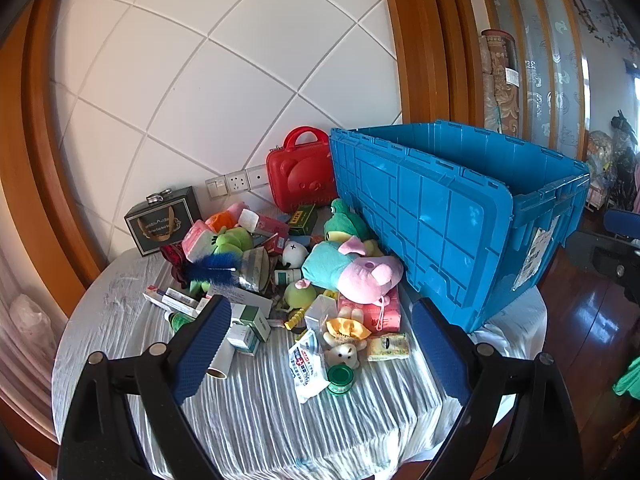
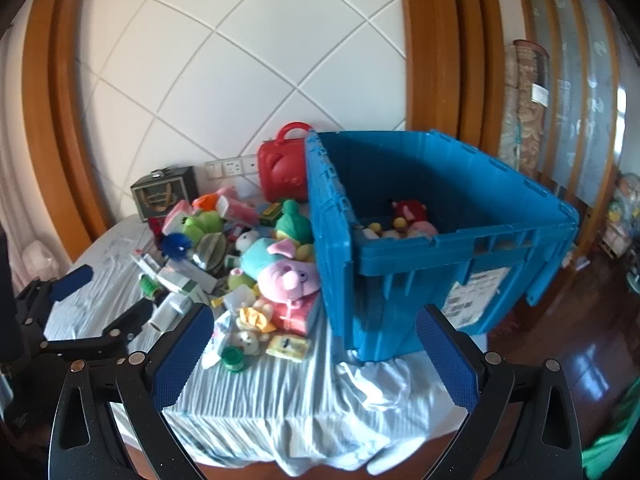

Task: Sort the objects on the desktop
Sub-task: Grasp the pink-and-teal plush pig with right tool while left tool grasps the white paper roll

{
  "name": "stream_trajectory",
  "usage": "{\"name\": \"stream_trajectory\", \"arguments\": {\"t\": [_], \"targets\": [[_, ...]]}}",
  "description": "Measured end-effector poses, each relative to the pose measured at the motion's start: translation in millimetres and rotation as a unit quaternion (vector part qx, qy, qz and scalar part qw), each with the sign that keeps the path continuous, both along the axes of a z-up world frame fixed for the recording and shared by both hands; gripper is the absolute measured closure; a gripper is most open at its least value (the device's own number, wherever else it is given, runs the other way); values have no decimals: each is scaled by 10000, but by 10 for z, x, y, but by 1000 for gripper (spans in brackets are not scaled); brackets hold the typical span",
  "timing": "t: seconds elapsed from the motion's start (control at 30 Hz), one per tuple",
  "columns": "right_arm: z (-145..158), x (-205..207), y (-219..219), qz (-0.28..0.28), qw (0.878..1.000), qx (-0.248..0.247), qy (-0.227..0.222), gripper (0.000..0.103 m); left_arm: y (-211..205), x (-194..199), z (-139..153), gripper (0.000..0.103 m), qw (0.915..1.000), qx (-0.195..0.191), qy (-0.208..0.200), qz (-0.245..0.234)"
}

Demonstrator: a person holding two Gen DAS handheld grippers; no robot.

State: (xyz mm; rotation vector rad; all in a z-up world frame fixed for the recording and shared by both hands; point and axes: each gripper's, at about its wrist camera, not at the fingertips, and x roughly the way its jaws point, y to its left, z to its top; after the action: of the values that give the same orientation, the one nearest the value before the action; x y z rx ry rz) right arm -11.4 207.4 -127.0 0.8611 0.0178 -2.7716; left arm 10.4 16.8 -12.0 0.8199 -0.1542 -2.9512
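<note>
left claw (image 1: 320,344): spread wide, holding nothing, hanging over the near side of the tabletop (image 1: 248,408)
right claw (image 2: 316,354): also wide and empty, with the left claw off to its left
toy pile: pink pig plush (image 1: 360,270) straight ahead of the left claw, small bear plush (image 1: 344,354) and green lid (image 1: 339,379) right between its fingers
blue crate (image 2: 440,264): ahead-right of both claws, touching the pile, a few plush toys (image 2: 404,220) inside
red case (image 1: 302,172): far back, by the wall

Bare tablecloth (image 1: 256,412) at near edge; toy pile (image 1: 280,276) and blue crate (image 1: 452,216) block beyond.
</note>
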Motion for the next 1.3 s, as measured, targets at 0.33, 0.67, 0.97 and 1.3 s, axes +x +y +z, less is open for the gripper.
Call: {"name": "stream_trajectory", "arguments": {"t": [0.33, 0.67, 0.97, 1.3], "targets": [[-401, -37, -125, 830, 9957, -262, -313, 1, -199, 89, -524, 10, 9989, -167, -287, 342], [-695, -411, -680, 1316, 9892, -137, -632, 1, -1099, -115, -839, 10, 9936, -59, -667, 913], [-1006, -1644, -1595, 1392, 9851, 443, -907, 1, -1999, -653, -1052, 10, 9914, 6, -965, 879], [-1339, -2435, -1757, 827, 9837, 701, -1431, 1, -2355, -1327, -1558, 10, 9857, 494, -1595, 244]]}}
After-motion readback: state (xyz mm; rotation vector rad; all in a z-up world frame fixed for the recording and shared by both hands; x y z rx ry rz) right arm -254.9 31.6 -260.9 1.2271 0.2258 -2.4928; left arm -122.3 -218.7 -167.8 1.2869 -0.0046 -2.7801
